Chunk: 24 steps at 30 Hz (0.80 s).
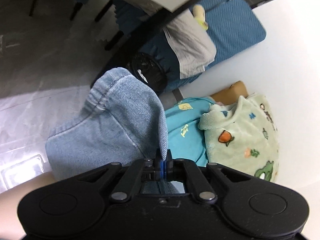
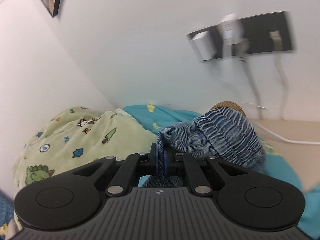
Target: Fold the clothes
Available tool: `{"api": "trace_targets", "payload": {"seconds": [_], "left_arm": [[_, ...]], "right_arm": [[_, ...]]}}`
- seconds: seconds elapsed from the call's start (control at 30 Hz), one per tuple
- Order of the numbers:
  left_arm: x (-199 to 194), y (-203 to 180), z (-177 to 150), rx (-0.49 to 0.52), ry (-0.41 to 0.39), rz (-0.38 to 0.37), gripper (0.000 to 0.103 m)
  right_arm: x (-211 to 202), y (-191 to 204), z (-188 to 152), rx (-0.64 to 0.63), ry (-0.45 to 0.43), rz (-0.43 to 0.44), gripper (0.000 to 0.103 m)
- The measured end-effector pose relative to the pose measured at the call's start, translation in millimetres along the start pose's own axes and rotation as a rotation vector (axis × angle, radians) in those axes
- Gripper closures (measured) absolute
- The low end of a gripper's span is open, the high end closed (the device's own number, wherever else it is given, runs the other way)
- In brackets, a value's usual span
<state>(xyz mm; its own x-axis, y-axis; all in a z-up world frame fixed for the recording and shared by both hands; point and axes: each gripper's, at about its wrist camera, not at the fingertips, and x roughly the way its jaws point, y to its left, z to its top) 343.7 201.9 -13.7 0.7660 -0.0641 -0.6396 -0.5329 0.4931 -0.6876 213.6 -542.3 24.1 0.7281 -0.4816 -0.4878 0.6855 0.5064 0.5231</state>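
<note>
A light blue denim garment (image 1: 112, 124) hangs lifted in the left wrist view, its edge pinched in my left gripper (image 1: 163, 158), which is shut on it. In the right wrist view the same denim garment (image 2: 216, 138) shows its gathered elastic waistband, and my right gripper (image 2: 160, 156) is shut on a fold of it. Behind the denim lie a turquoise printed cloth (image 1: 186, 132) and a pale green fleece garment with cartoon prints (image 1: 242, 138), both also seen from the right as the turquoise cloth (image 2: 170, 116) and the green fleece (image 2: 80, 136).
A white wall (image 2: 140, 50) stands close behind the pile. A dark wall panel with a white device and cords (image 2: 244, 36) hangs at the right. A blue mattress with a striped pillow (image 1: 192, 42), a black fan (image 1: 150, 72) and dark chair legs (image 1: 104, 10) lie beyond.
</note>
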Motion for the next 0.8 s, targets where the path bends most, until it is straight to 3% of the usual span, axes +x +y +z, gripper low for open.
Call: {"api": "trace_targets", "payload": {"seconds": [0.27,0.4,0.47,0.53,0.6,0.63,0.67,0.7,0.77,0.8], "left_arm": [[140.7,-32.4,5.1,0.111,0.028,0.118,0.102],[177.3,-27.5,-3.8,0.181,0.043,0.172,0.102],[182.7,-22.2,-1.5,0.191,0.061,0.153,0.1],[184.0,-17.0,6.8,0.194,0.096,0.099,0.094],[177.9,-13.5,15.7,0.205,0.118,0.048,0.082],[171.4,-11.9,20.1,0.213,0.123,0.023,0.076],[161.2,-8.8,23.5,0.222,0.125,-0.006,0.064],[150.7,-5.6,26.8,0.227,0.125,-0.036,0.053],[129.2,2.7,32.1,0.226,0.128,-0.088,0.045],[116.0,11.3,32.7,0.209,0.13,-0.118,0.043]], "right_arm": [[144.4,32.8,-37.4,-0.265,0.02,-0.105,0.102],[194.1,32.0,-69.2,-0.36,0.051,-0.137,0.102],[206.0,29.7,-78.3,-0.391,0.064,-0.143,0.102],[208.0,28.1,-80.5,-0.405,0.067,-0.137,0.101],[205.0,26.9,-77.2,-0.397,0.077,-0.121,0.098],[201.6,27.4,-74.3,-0.393,0.086,-0.111,0.092],[197.4,28.4,-72.1,-0.39,0.096,-0.099,0.08],[190.4,30.1,-71.1,-0.391,0.1,-0.088,0.078],[170.8,32.3,-68.5,-0.391,0.093,-0.073,0.064],[158.8,32.5,-67.5,-0.389,0.088,-0.063,0.063]]}}
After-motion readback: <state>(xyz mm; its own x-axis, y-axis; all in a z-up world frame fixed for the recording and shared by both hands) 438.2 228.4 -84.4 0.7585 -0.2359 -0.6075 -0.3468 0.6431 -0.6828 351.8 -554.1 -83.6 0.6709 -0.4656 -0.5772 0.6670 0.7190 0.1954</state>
